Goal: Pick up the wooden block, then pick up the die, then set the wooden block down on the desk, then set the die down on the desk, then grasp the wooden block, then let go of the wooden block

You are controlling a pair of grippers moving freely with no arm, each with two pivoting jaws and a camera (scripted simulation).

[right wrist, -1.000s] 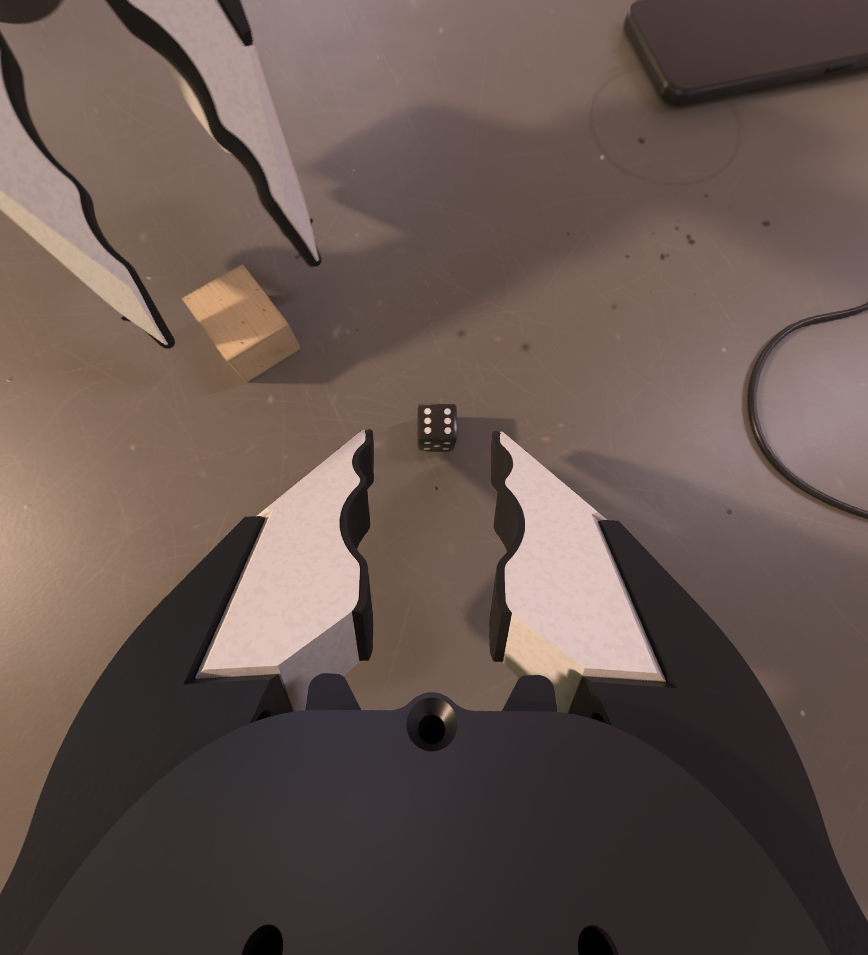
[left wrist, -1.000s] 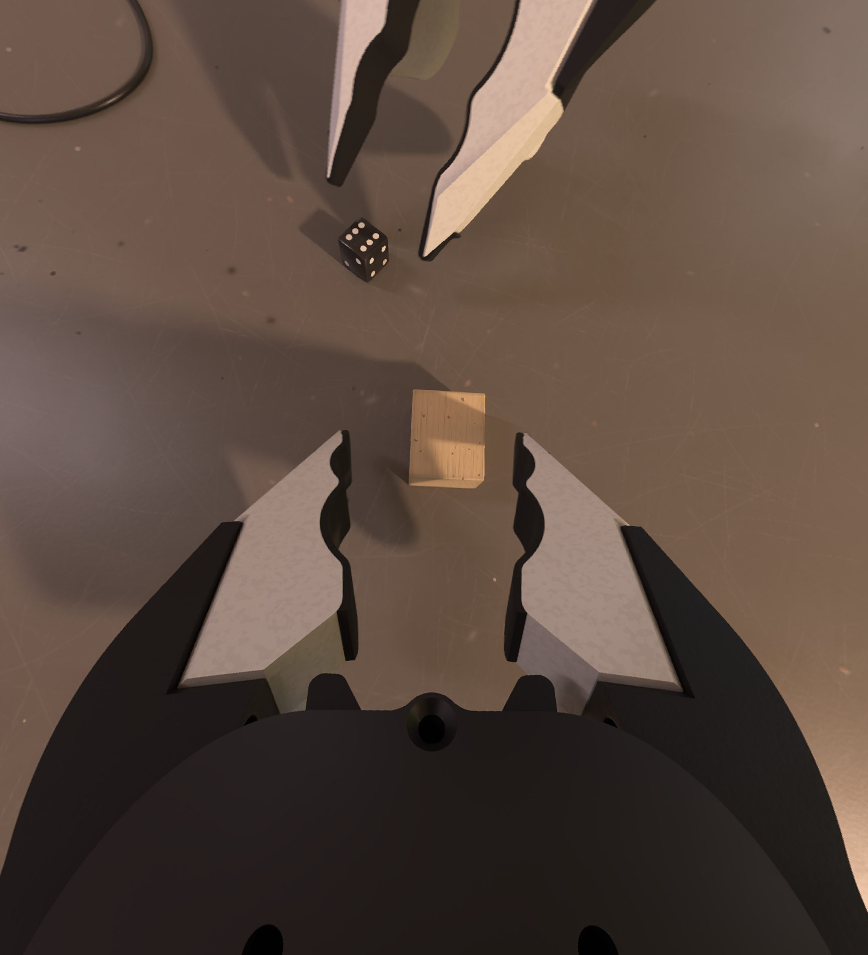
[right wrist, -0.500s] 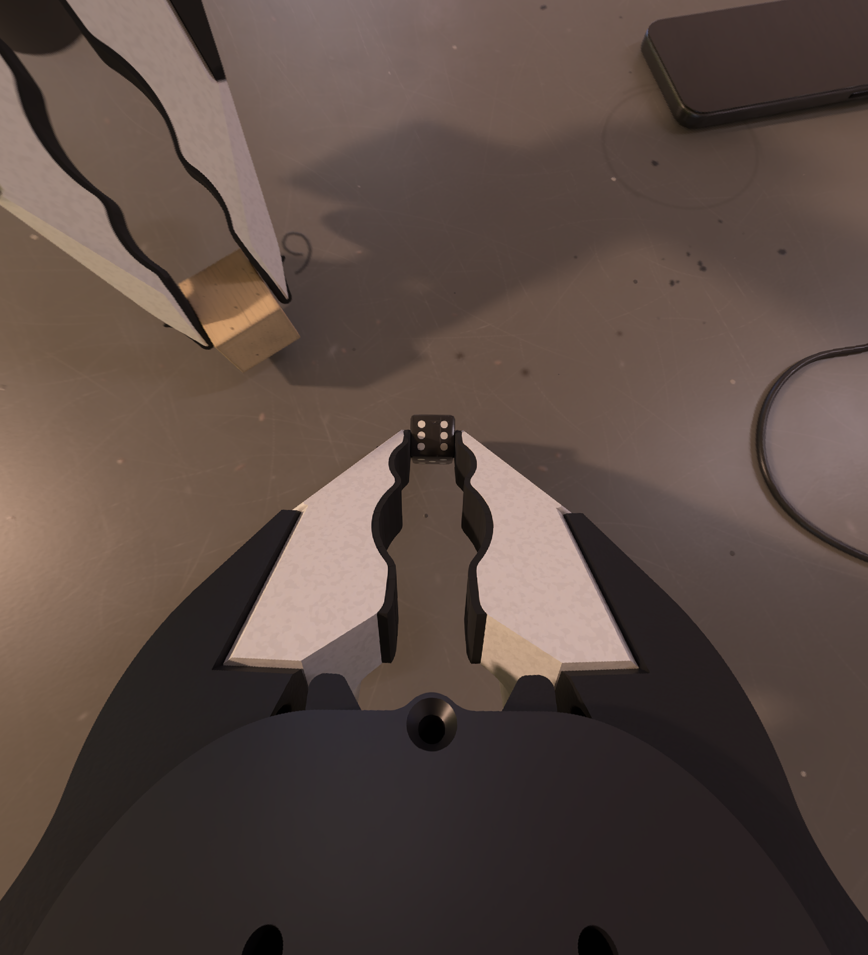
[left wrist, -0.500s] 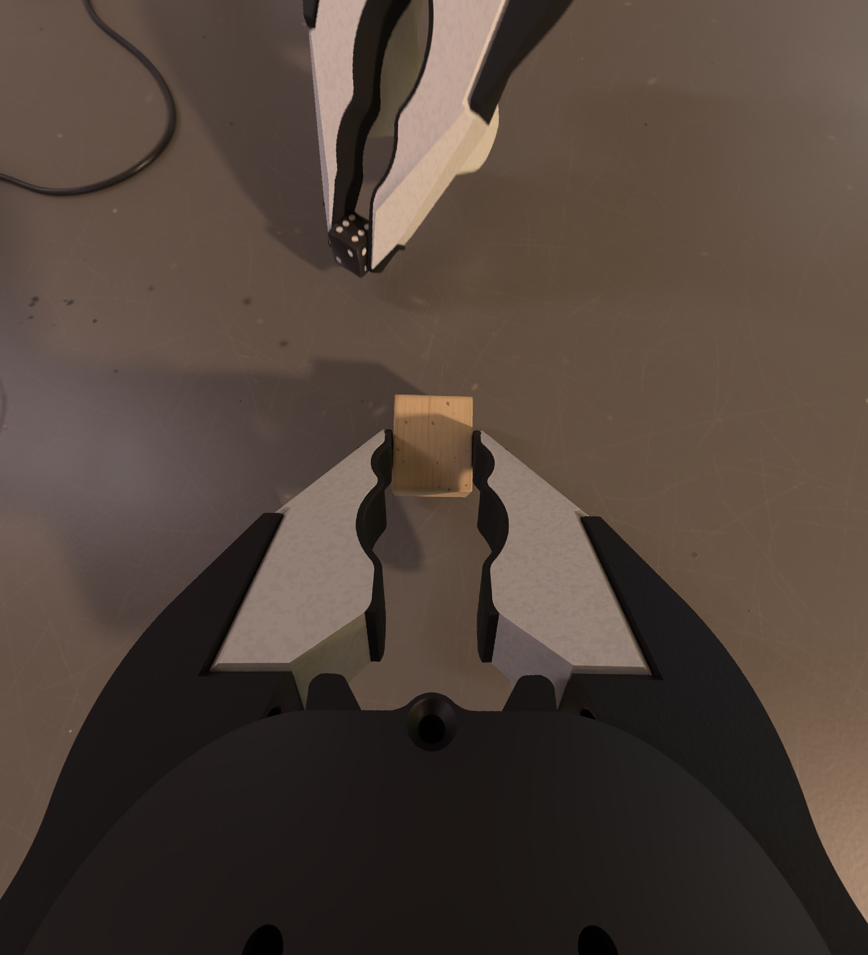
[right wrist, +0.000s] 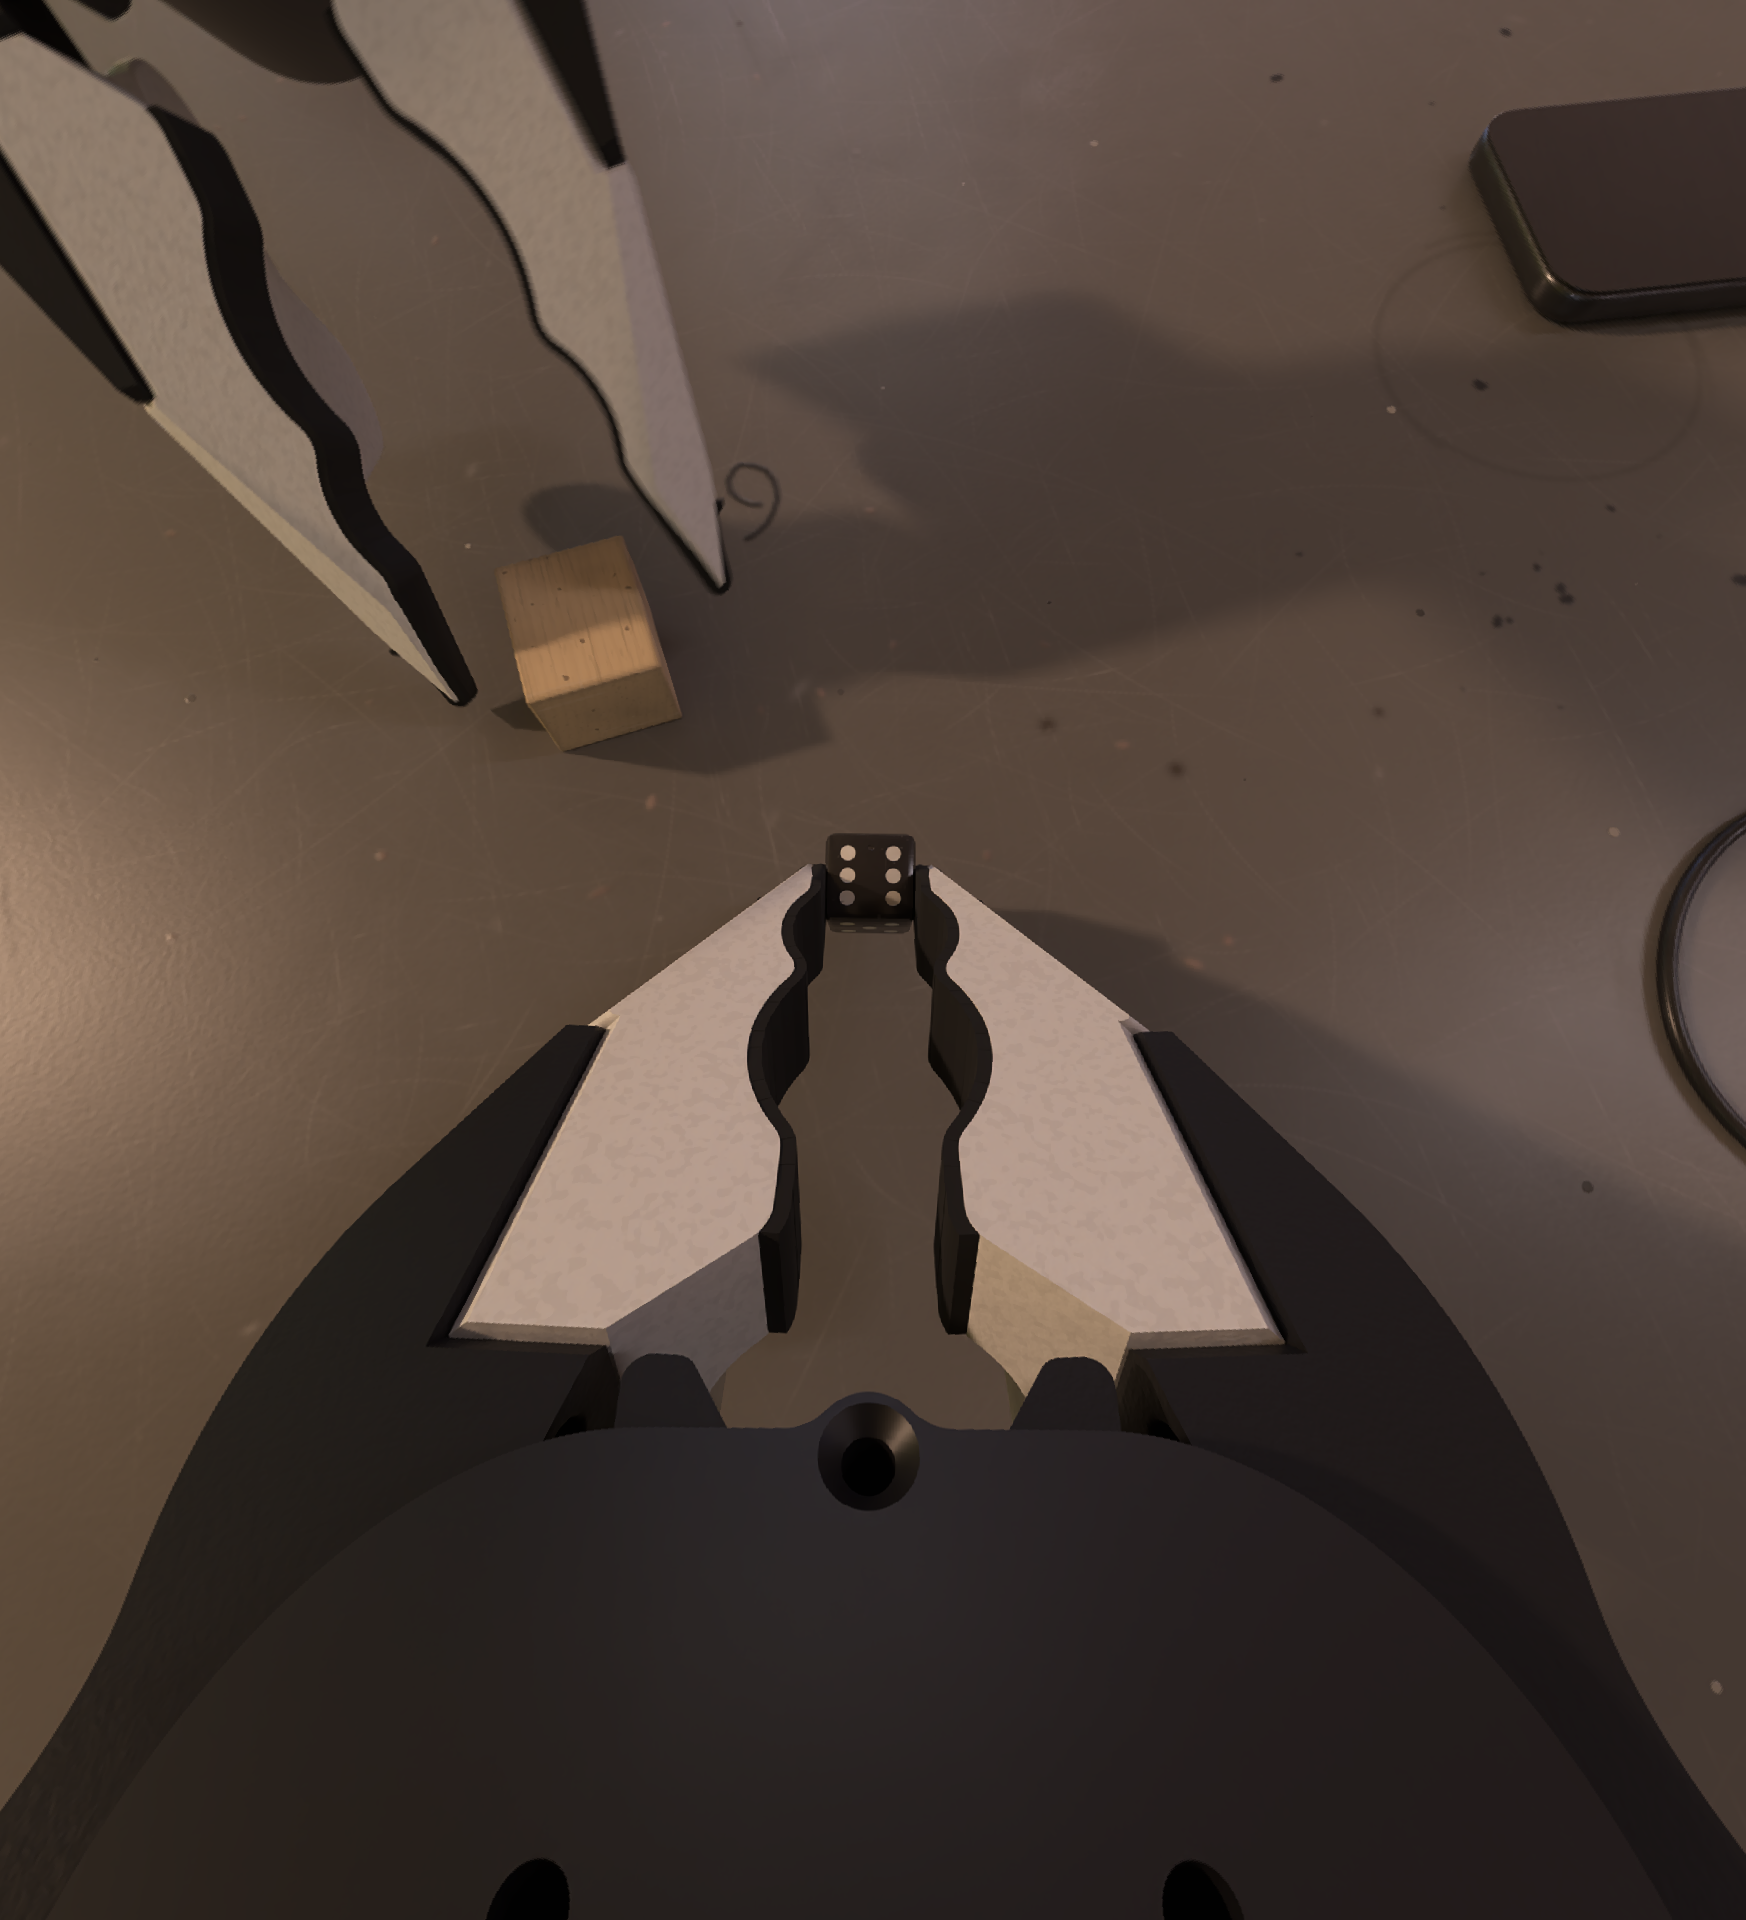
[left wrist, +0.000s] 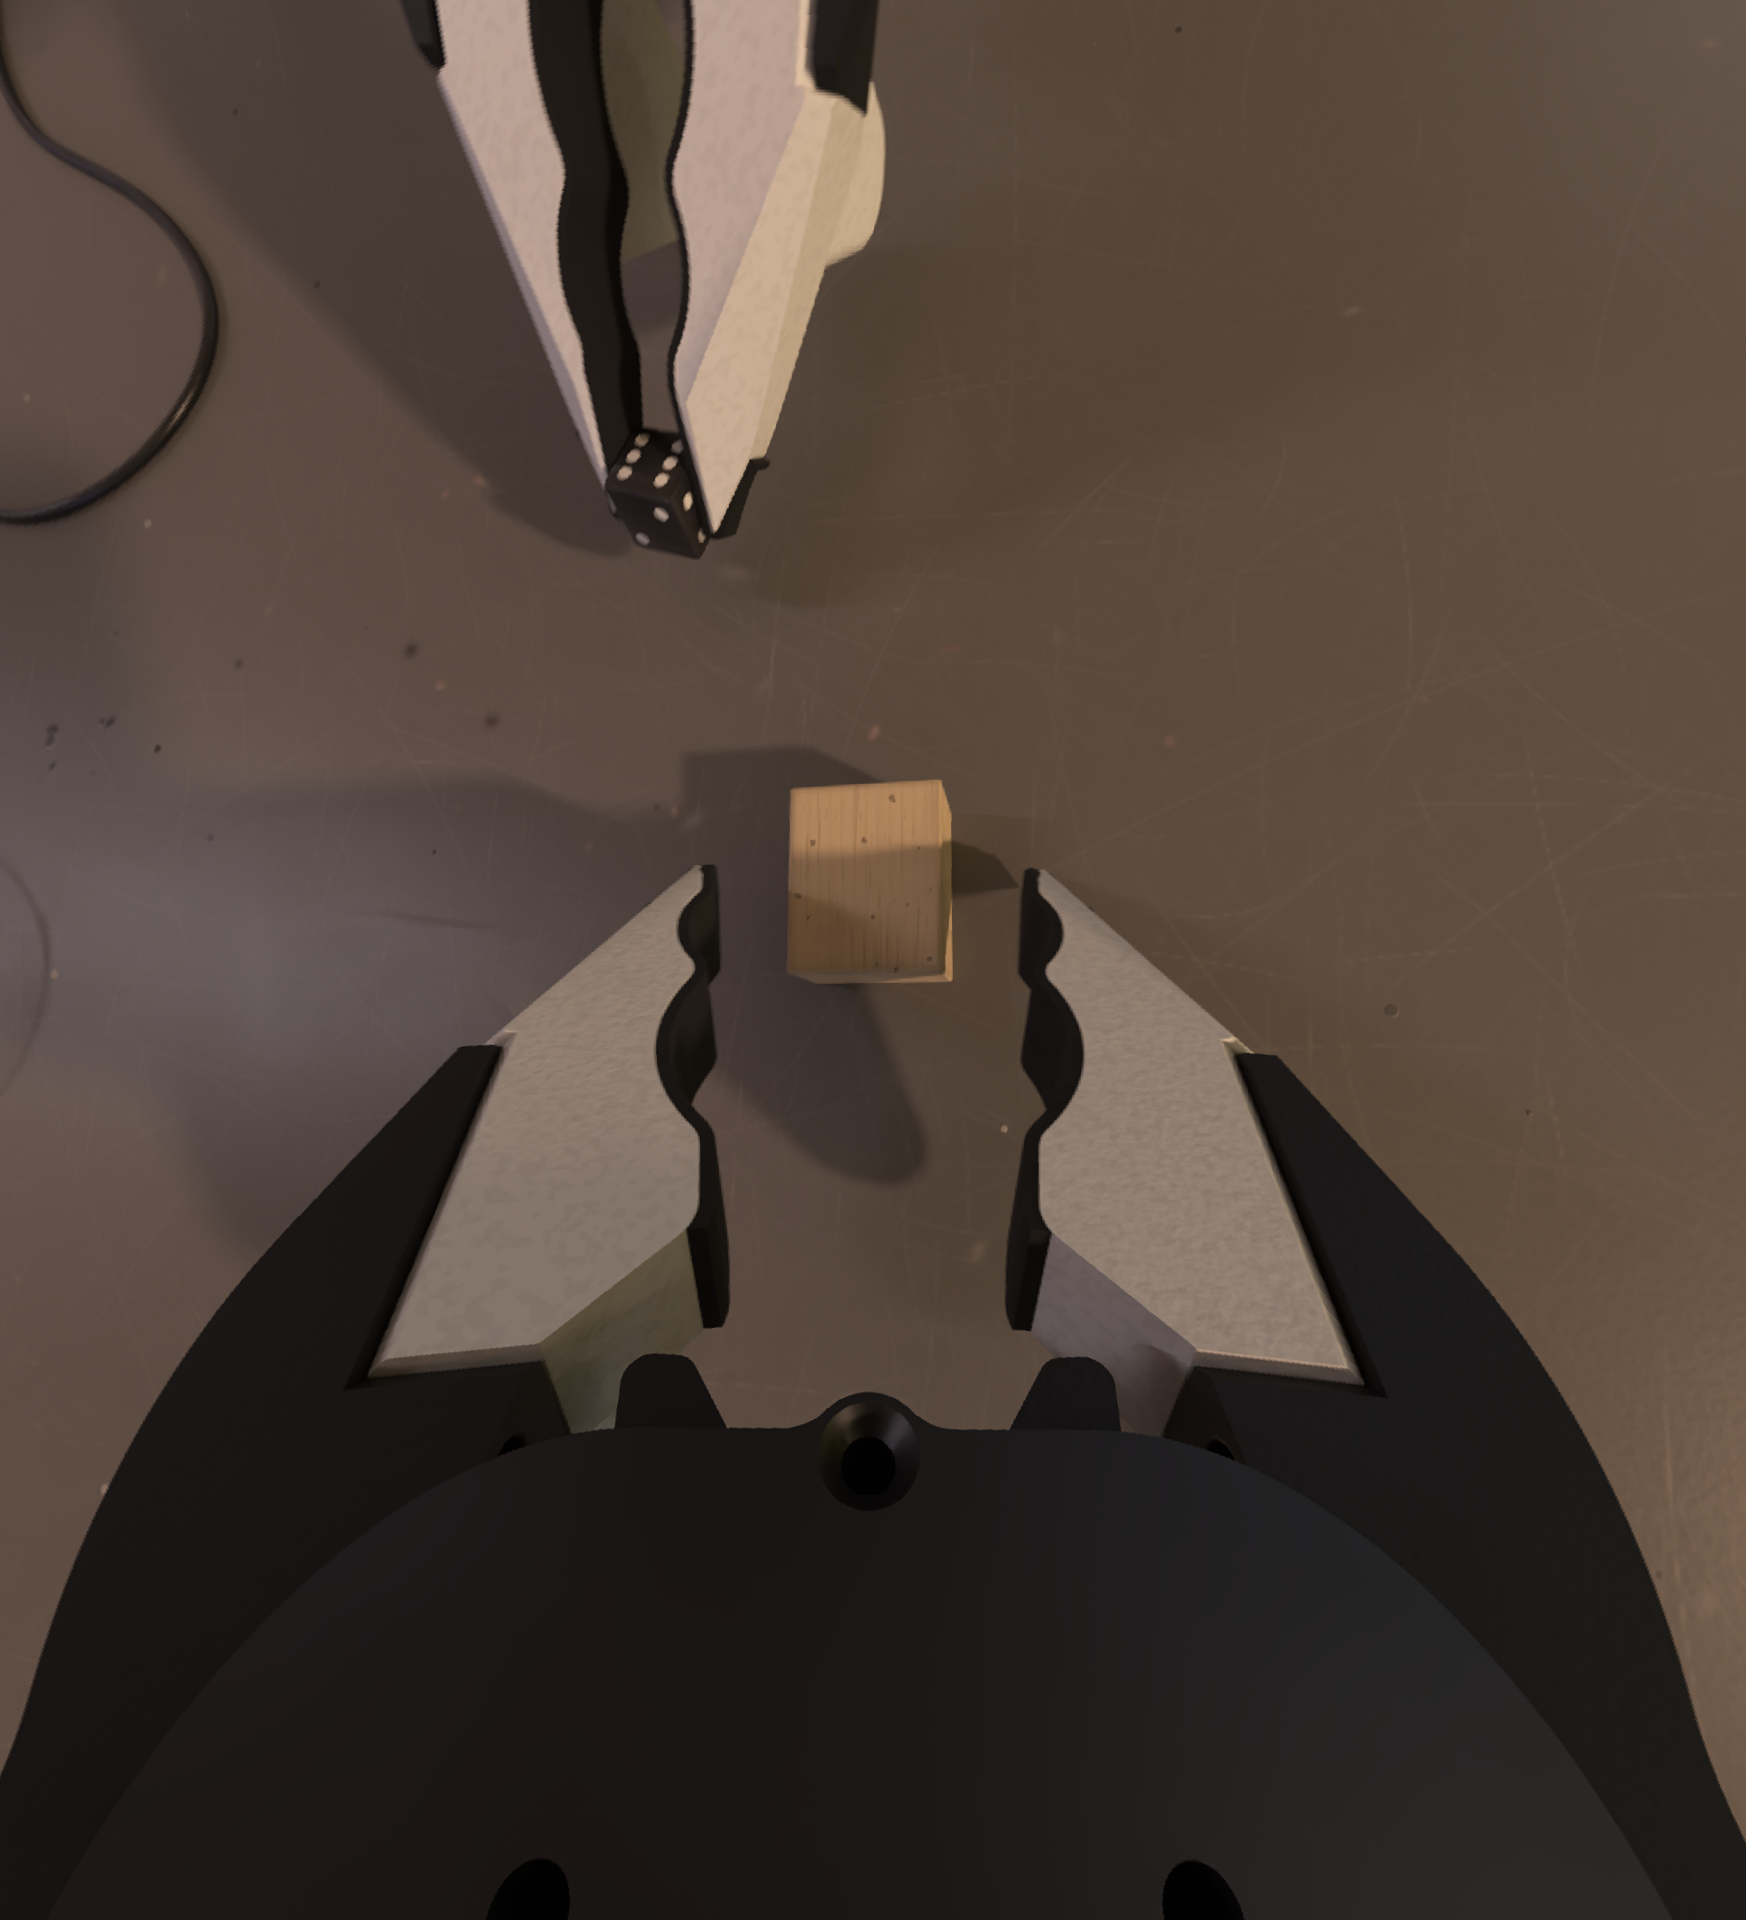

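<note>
The wooden block (left wrist: pixel 869 883) rests on the brown desk (left wrist: pixel 1368 727), between the fingertips of my left gripper (left wrist: pixel 869 878). That gripper is open, with a gap on each side of the block. The block (right wrist: pixel 588 655) and the open left gripper (right wrist: pixel 586 636) also show at the upper left of the right wrist view. My right gripper (right wrist: pixel 869 878) is shut on the black die (right wrist: pixel 869 871) at its fingertips. The left wrist view shows it (left wrist: pixel 677 509) ahead of the block, holding the die (left wrist: pixel 656 499) close to the desk. I cannot tell whether the die touches the surface.
A dark phone (right wrist: pixel 1669 197) lies flat at the far right of the right wrist view. A black cable (right wrist: pixel 1674 966) loops at the right edge there, and shows at the upper left of the left wrist view (left wrist: pixel 212 322).
Both grippers closed from open, the left on the block and the right on the die. The left has since opened again, leaving the block on the desk. The right still grips the die.
</note>
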